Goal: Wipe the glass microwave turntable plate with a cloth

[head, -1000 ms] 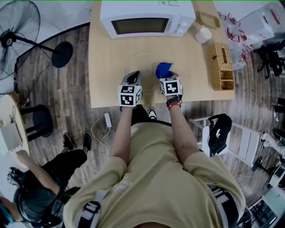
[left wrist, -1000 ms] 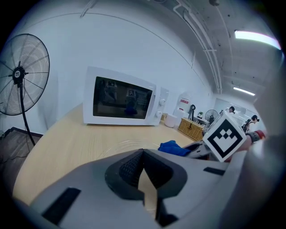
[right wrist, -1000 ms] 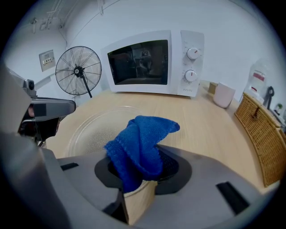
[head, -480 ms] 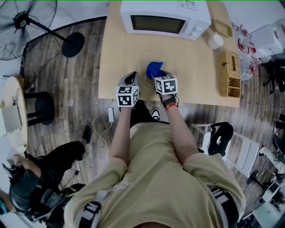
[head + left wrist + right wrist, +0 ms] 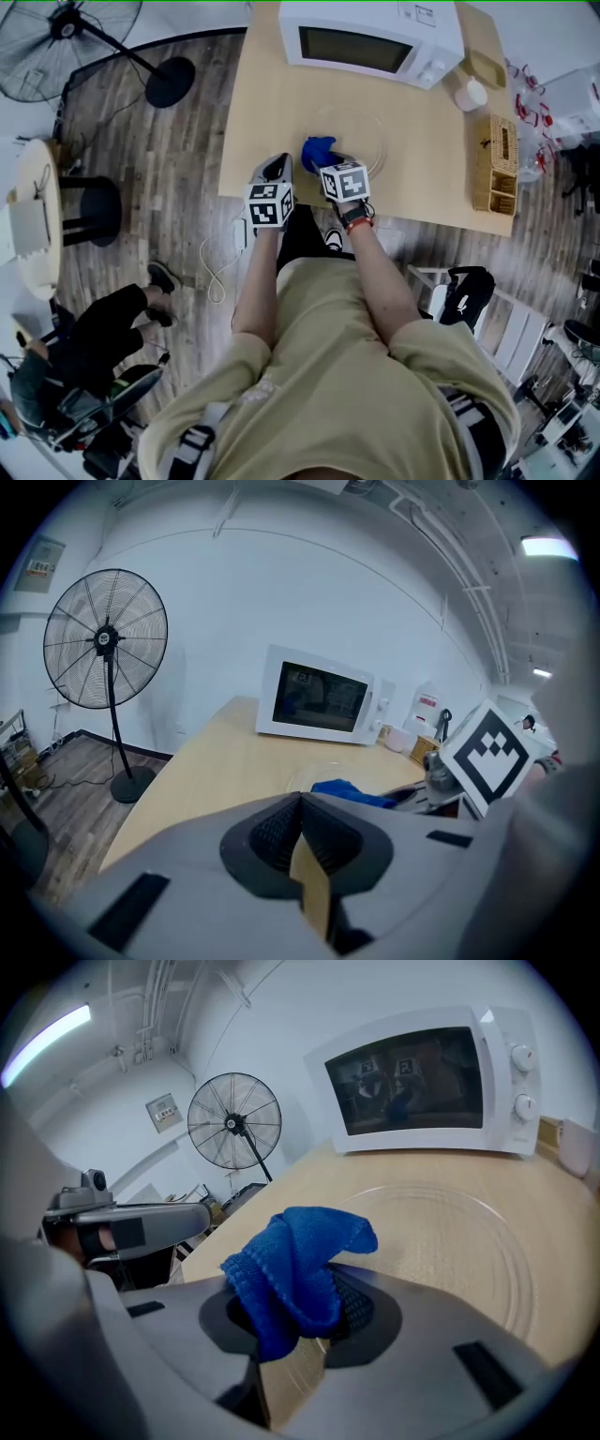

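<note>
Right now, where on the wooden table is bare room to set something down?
The light wooden table is bare left of the clear glass turntable plate, and between that plate and the woven wicker basket. Its right edge is crowded.

Beige T-shirt (image 5: 328, 375), red-trimmed wristband (image 5: 358, 220)

Grey wood-plank floor (image 5: 178, 169) running beneath a pale wooden table (image 5: 272, 112); black pedestal fan (image 5: 105, 639) standing near a white wall (image 5: 281, 602); black round stool (image 5: 89, 211) sitting apart from the table; ceiling strip light (image 5: 548, 546) glowing.
</note>
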Tool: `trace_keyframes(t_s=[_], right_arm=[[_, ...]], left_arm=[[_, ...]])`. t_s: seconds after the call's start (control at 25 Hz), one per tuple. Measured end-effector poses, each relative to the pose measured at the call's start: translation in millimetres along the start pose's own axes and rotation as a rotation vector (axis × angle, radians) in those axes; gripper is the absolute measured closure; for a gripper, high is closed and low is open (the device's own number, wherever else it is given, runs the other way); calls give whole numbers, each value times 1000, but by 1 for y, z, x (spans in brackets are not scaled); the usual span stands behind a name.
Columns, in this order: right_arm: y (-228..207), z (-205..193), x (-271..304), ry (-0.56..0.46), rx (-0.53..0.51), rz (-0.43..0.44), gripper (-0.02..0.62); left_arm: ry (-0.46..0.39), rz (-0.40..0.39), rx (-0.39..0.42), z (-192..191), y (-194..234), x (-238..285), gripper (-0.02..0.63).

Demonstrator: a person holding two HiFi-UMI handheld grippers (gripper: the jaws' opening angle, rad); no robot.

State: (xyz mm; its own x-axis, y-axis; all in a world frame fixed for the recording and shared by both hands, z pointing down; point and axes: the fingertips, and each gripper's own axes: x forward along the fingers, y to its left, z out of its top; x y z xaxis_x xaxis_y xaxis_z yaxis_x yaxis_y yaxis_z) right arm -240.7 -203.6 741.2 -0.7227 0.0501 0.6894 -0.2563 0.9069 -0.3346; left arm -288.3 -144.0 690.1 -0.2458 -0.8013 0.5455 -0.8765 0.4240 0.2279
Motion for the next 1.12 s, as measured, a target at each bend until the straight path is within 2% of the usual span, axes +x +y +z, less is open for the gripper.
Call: trace_keyframes(t_s=[0.2, 0.4, 1.12], right_arm=[[18, -13, 18, 48, -51, 33, 460], [19, -14, 25, 95, -128, 0, 460], [3, -17, 13, 85, -103, -10, 462]], left_arm=[[3, 16, -5, -5, 6, -6, 588], [10, 30, -13, -11, 17, -11, 588], [11, 3, 13, -1, 2, -1, 589]])
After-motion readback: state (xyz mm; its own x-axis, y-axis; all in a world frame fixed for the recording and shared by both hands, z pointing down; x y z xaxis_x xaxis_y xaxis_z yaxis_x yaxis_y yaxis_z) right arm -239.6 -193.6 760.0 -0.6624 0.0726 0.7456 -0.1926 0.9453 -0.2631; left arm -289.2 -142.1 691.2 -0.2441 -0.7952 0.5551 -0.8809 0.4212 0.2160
